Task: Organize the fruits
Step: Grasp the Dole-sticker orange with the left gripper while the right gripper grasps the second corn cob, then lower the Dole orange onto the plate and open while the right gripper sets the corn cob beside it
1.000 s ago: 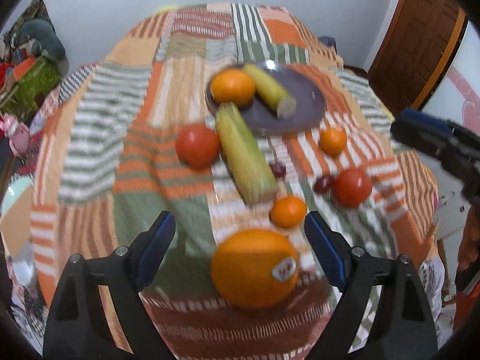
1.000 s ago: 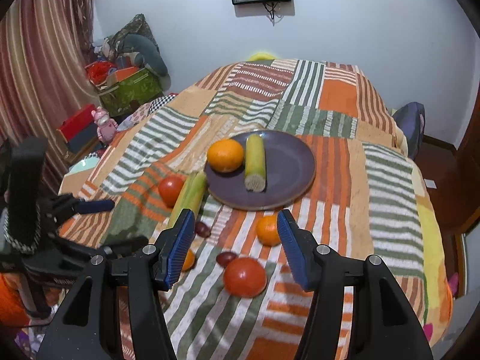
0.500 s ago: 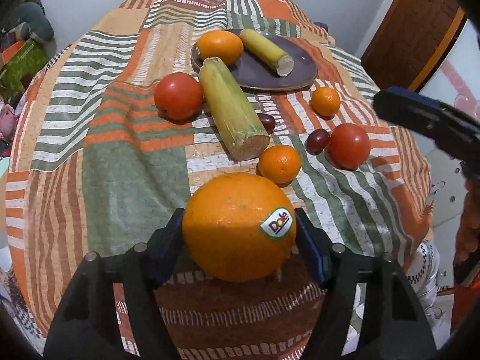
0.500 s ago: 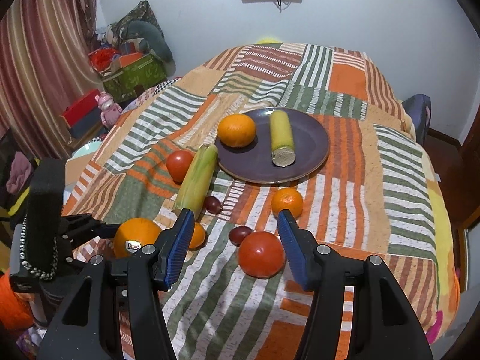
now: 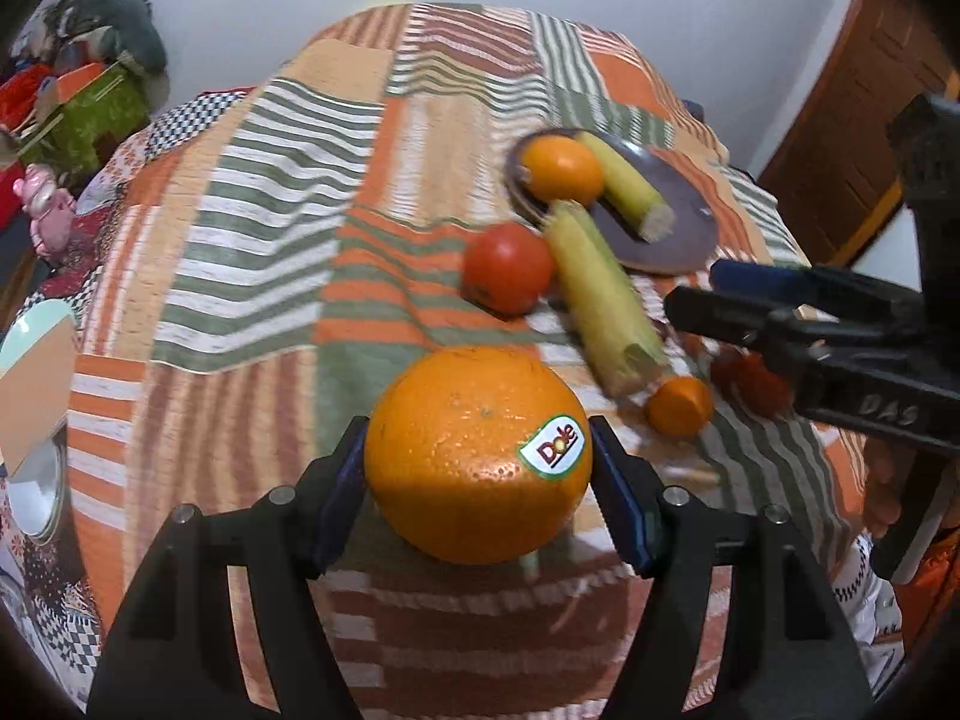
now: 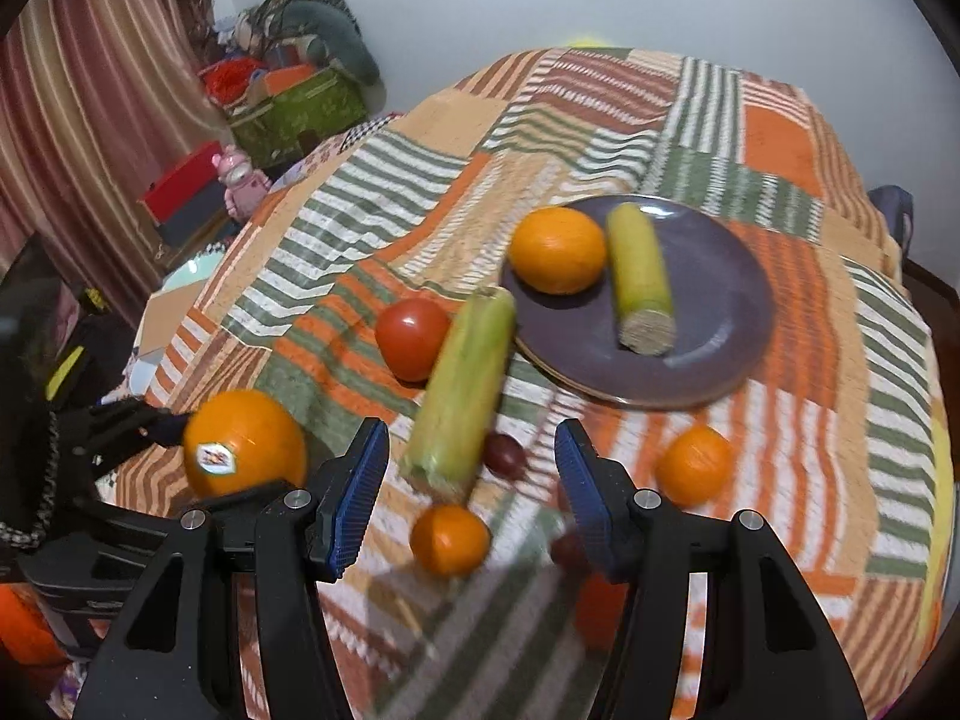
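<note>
My left gripper (image 5: 478, 468) is shut on a large orange with a Dole sticker (image 5: 477, 453) and holds it above the striped cloth; it also shows in the right wrist view (image 6: 243, 443). My right gripper (image 6: 471, 486) is open and empty above a long corn cob (image 6: 463, 397), a small orange (image 6: 450, 539) and a dark grape (image 6: 505, 455). A purple plate (image 6: 720, 324) holds an orange (image 6: 557, 249) and a short corn cob (image 6: 641, 291). A tomato (image 6: 413, 337) lies left of the long cob. Another small orange (image 6: 695, 465) lies right.
A patchwork striped cloth (image 6: 372, 228) covers the round table. A second tomato (image 6: 600, 606) is partly hidden behind my right finger. Boxes and a pink toy (image 6: 243, 180) sit on the floor at the left. A wooden door (image 5: 852, 138) stands at the right.
My left gripper has shut on the large orange and lifted it off the cloth. My right gripper has moved forward and lower over the long cob and small fruits.
</note>
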`<state>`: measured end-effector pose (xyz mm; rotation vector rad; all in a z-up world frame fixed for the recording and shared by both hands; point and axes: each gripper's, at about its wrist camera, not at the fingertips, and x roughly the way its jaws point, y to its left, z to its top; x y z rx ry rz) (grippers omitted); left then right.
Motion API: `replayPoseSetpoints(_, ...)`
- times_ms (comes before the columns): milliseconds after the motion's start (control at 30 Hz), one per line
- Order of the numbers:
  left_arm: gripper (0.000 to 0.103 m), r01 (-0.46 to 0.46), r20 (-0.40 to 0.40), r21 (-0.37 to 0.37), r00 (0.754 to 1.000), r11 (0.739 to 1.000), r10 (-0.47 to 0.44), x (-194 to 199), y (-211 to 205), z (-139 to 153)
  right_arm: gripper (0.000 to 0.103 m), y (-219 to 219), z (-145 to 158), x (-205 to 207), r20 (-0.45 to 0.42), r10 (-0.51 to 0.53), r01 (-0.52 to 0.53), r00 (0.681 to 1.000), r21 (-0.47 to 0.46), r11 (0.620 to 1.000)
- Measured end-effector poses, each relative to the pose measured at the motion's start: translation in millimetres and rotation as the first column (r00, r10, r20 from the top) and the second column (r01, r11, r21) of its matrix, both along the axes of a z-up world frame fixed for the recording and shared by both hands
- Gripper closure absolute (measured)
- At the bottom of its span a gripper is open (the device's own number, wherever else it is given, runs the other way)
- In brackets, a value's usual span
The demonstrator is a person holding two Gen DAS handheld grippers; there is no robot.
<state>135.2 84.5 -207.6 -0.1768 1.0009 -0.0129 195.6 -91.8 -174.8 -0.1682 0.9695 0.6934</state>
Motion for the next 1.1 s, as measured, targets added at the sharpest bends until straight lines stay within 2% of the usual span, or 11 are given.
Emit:
replayPoseSetpoints(133,0.034,-0.029,0.003,-0.019,1.000,0.999,0.030,3.8,16.8,-4.0,0.050,21.1,-14.0,12.7,-0.040,0.033,-0.035,0.999,-0.042,0.999)
replayPoseSetpoints(200,0.034,-0.042,0.005,-0.031,0.999,0.999,0.042,4.9,23.6,-6.6,0.061,27.0,-19.9,18.0,-0.059,0.036,-0.039,0.998,-0.056,0.998)
replayPoseSetpoints(233,0.034,-0.047,0.005,-0.038,0.999,0.998,0.047,5.9,26.4,-8.0,0.063,30.3,-24.0,21.3,-0.070,0.034,-0.039,0.997,-0.067,0.997)
replayPoseSetpoints(333,0.034,-0.053,0.005,-0.052,0.999,0.997,0.054,8.1,30.1,-11.1,0.064,31.3,-31.9,27.5,-0.089,0.029,-0.037,0.996,-0.090,0.995)
replayPoseSetpoints(667,0.034,-0.053,0.015,-0.052,0.998,0.997,0.054,17.2,24.4,-7.3,0.063,30.8,-38.4,32.2,-0.138,0.038,-0.046,0.990,-0.058,0.997)
replayPoseSetpoints(833,0.034,-0.049,0.032,-0.038,0.998,0.998,0.050,17.7,19.9,4.0,0.067,18.0,-29.3,27.4,-0.115,0.015,-0.018,0.993,-0.021,1.000)
replayPoseSetpoints(1100,0.034,-0.036,0.082,-0.018,0.996,0.999,0.038,27.9,5.8,32.1,0.069,-13.0,8.0,23.8,-0.033,-0.007,0.008,0.999,0.051,0.999)
